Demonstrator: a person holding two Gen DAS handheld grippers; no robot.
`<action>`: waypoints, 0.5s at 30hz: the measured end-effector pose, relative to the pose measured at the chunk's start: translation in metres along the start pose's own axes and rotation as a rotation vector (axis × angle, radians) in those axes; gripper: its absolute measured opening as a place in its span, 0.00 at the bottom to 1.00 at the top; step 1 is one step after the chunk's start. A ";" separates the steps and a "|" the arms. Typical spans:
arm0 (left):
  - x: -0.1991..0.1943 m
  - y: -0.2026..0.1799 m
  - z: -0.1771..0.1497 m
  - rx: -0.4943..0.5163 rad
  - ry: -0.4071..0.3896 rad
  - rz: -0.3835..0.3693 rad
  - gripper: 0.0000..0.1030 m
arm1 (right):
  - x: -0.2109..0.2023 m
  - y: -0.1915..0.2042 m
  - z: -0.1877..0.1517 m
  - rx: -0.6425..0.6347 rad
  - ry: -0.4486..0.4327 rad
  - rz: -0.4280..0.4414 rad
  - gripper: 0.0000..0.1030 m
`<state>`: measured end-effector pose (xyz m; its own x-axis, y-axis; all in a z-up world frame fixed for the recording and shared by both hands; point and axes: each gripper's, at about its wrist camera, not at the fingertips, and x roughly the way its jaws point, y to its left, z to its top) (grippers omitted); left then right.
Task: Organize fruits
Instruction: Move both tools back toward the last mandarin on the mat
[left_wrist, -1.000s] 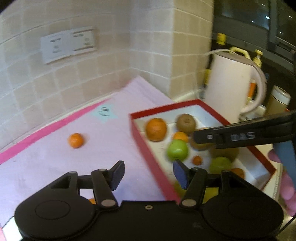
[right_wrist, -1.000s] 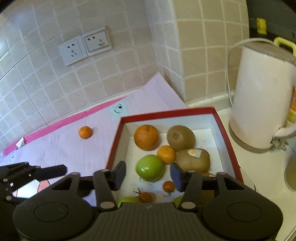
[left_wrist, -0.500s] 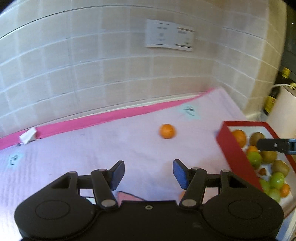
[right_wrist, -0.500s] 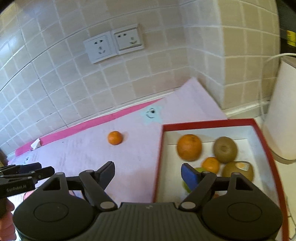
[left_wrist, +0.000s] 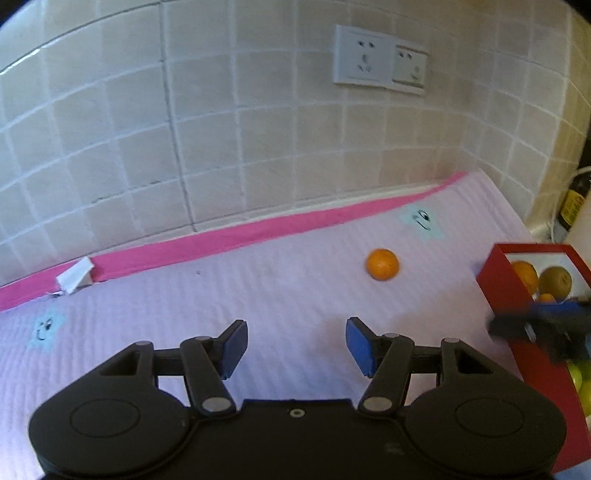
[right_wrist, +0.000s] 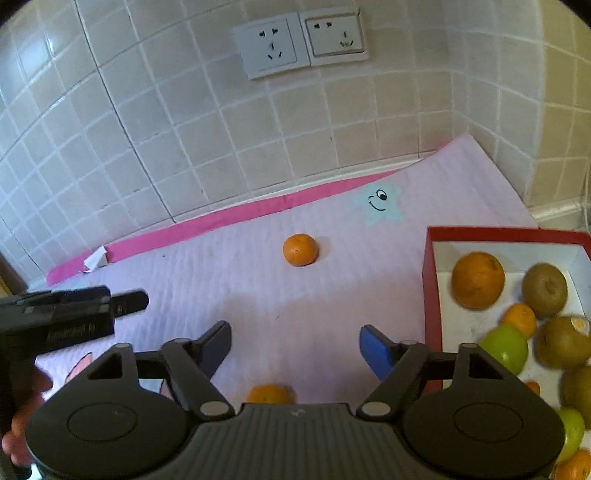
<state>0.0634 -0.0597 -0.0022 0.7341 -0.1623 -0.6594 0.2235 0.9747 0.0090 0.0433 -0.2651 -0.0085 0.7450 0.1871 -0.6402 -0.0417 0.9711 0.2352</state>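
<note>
left gripper (left_wrist: 293, 345): I saw its jaws apart, nothing between
right gripper (right_wrist: 293, 349): jaws closing on nothing
mandarin (right_wrist: 300, 249): ahead of both grippers
red box (right_wrist: 430, 280): right of my right gripper
</note>
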 end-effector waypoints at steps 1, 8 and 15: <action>0.001 -0.002 -0.003 0.006 0.004 -0.009 0.69 | 0.006 -0.002 0.006 0.000 -0.001 -0.002 0.68; 0.045 -0.001 0.019 0.026 0.031 -0.084 0.64 | 0.038 -0.011 0.007 0.049 0.075 0.042 0.65; 0.099 -0.026 0.040 0.184 0.032 -0.224 0.73 | 0.032 0.004 -0.061 -0.056 0.093 0.109 0.65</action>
<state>0.1561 -0.1073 -0.0375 0.6334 -0.3620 -0.6839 0.4919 0.8706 -0.0053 0.0265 -0.2465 -0.0725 0.6696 0.3024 -0.6784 -0.1581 0.9504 0.2677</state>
